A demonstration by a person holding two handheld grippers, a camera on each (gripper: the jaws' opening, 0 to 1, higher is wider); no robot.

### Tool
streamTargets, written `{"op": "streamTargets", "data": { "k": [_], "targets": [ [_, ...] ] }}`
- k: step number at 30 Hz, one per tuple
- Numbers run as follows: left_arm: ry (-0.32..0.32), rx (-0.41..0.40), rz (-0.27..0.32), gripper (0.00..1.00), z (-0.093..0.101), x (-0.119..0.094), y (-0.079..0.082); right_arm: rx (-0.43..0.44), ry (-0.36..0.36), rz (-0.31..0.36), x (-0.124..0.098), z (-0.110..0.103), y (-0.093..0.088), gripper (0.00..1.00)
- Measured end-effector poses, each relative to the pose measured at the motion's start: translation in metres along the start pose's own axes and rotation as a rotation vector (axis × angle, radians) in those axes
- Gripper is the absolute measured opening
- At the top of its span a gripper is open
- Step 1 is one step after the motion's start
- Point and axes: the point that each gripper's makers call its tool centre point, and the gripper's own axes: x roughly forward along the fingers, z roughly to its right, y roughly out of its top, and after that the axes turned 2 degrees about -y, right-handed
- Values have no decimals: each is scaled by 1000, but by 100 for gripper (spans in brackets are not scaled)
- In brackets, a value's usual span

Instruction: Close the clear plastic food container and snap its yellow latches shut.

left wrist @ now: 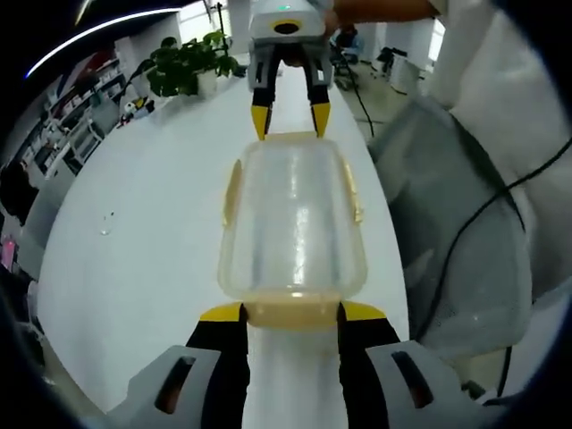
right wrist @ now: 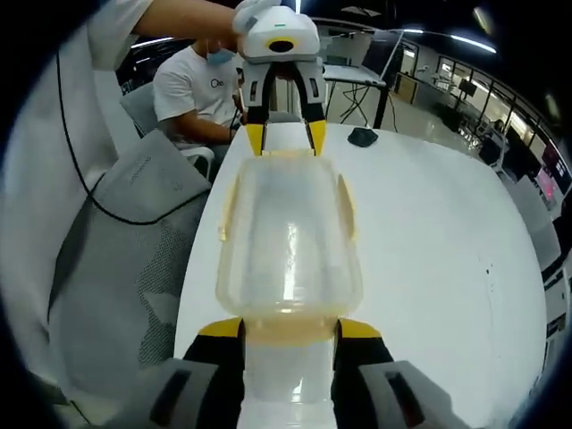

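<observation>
Clear container (left wrist: pixel 293 223) is sitting between both grippers (left wrist: pixel 292 313) (right wrist: pixel 290 329), jaws wide, bracketing end latches at 6 o'clock without gripping; uneven pressing risks sliding it.

the container (left wrist: pixel 293 223) sits between 2 grippers at its ends; bare table (left wrist: pixel 143 232) flanks one side, a mesh chair (left wrist: pixel 456 241) crowds the other.

No text, label or number is legible anywhere in either view.

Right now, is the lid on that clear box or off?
On. The lid covers the clear container, yellow latches along its edges. Whether they are snapped, cannot tell.
</observation>
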Motion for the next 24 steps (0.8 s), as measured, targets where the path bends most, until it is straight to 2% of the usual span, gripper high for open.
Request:
{"op": "streamTargets", "data": {
  "k": [14, 24],
  "targets": [
    [3, 33, -12, 36, -2, 39, 47, 20, -13, -14, -29, 0, -54, 35],
    [-3, 33, -40, 36, -3, 58, 66, 25, -13, -10, -39, 0, -78, 35]
  ]
}}
